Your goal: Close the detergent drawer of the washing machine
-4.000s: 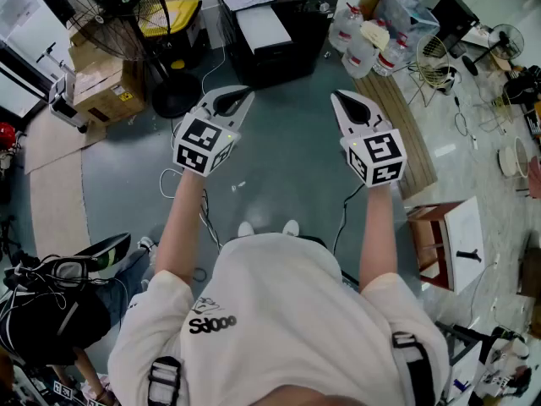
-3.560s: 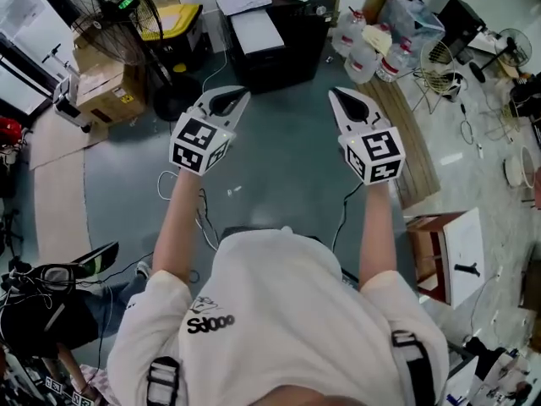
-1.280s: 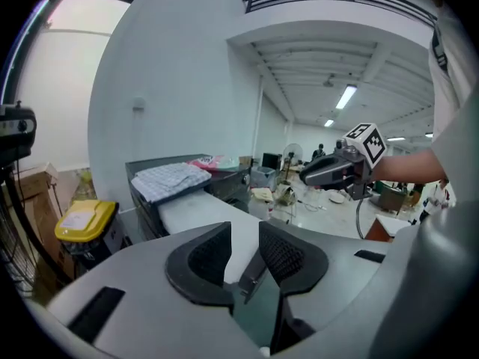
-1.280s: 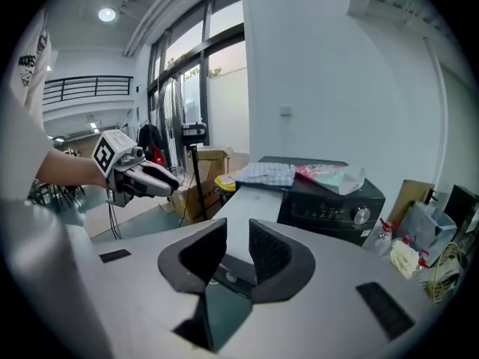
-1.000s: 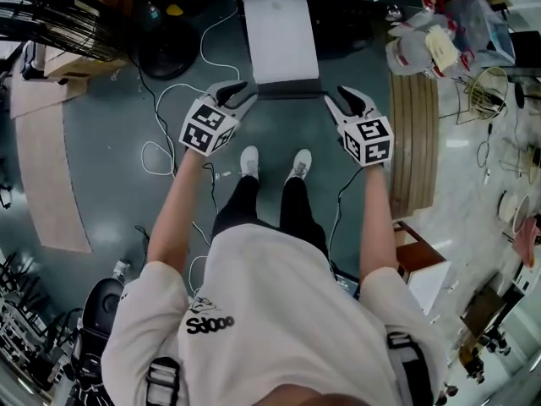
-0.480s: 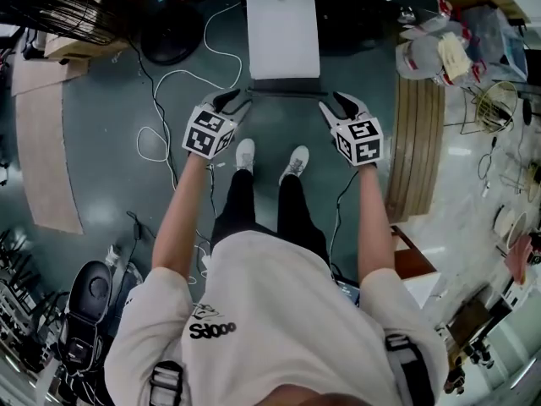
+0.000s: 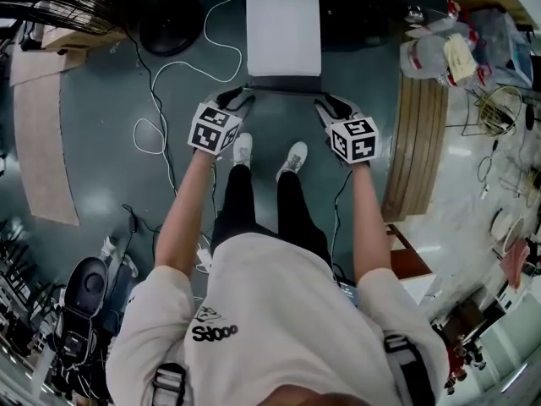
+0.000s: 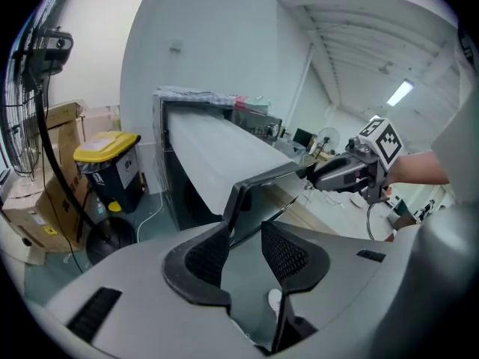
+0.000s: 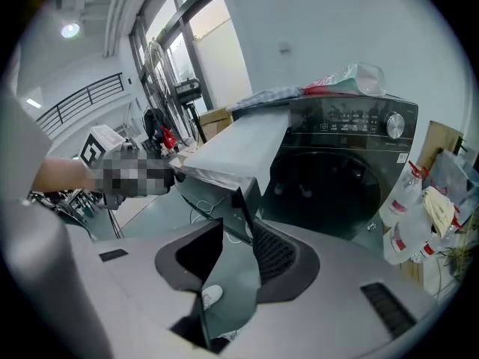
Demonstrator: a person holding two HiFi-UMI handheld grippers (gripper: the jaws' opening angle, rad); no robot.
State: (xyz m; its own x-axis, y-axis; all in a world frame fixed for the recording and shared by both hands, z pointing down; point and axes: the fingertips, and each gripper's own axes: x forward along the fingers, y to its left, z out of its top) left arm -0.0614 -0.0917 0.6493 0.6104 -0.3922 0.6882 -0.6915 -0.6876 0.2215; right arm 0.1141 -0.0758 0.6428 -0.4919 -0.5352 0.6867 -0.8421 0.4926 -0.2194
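A long white detergent drawer (image 7: 283, 24) stands pulled far out of the dark washing machine (image 9: 337, 170). Its dark front panel (image 7: 283, 87) faces me. My left gripper (image 7: 237, 98) sits at the panel's left corner and my right gripper (image 7: 325, 101) at its right corner. In the left gripper view the panel's corner (image 8: 239, 197) stands at the tips of the left gripper (image 8: 241, 234), with a gap still showing between the pads. The right gripper (image 9: 238, 230) has the other corner (image 9: 247, 193) at its tips the same way. Both pairs of jaws have just been closing.
My shoes (image 7: 243, 149) stand on the grey floor under the drawer, with white cables (image 7: 156, 117) to the left. A yellow-lidded bin (image 8: 105, 167) and a fan stand left of the machine. Water bottles (image 9: 408, 230) and a wooden board (image 7: 414, 134) lie to its right.
The person has walked up to the machine. Both grippers have come down and forward from open air to the two corners of the drawer's front panel.
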